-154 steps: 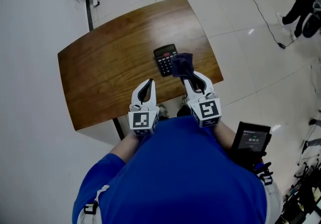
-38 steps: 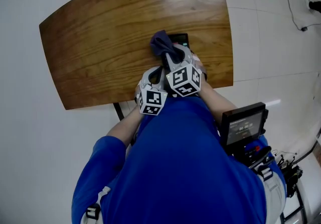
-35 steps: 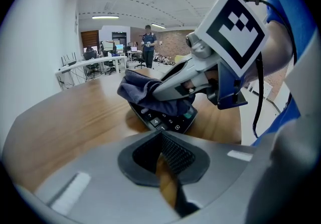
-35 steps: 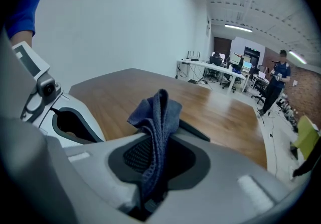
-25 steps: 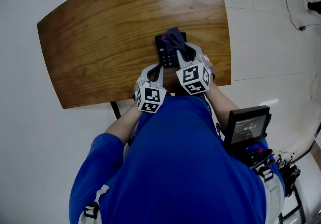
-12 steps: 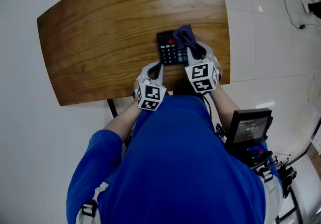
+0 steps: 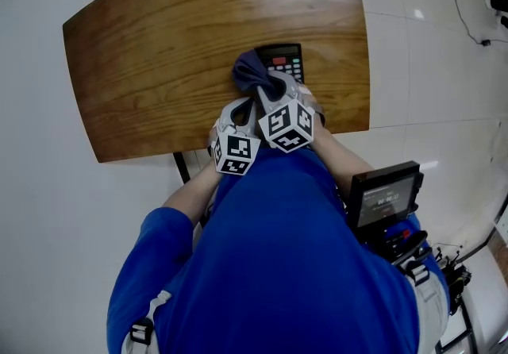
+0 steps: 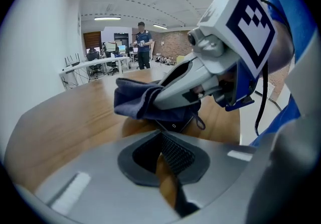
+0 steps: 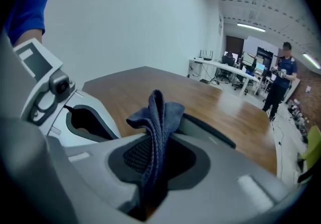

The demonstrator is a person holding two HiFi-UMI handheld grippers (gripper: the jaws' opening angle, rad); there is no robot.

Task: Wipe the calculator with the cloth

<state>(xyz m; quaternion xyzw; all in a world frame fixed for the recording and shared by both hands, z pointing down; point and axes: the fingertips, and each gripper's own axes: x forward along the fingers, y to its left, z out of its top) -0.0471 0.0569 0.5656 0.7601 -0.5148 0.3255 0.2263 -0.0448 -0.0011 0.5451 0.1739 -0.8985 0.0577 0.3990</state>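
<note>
Navy cloth (image 7: 251,72) on black calculator (image 7: 289,58)

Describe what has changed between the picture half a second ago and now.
The right hand-held gripper, shut on the cloth all along, swept it leftward across the calculator, from its right side onto its left part. The left hand-held gripper stayed shut and empty near the table's front edge, and the calculator kept its place.

Dark blue cloth (image 7: 251,75) bunched up, pinched between the jaws of my right gripper (image 7: 268,93), pressed onto the near-left part of the black calculator (image 7: 286,56), calculator flat, keys up, on the wooden table (image 7: 159,51) toward its right edge
</note>
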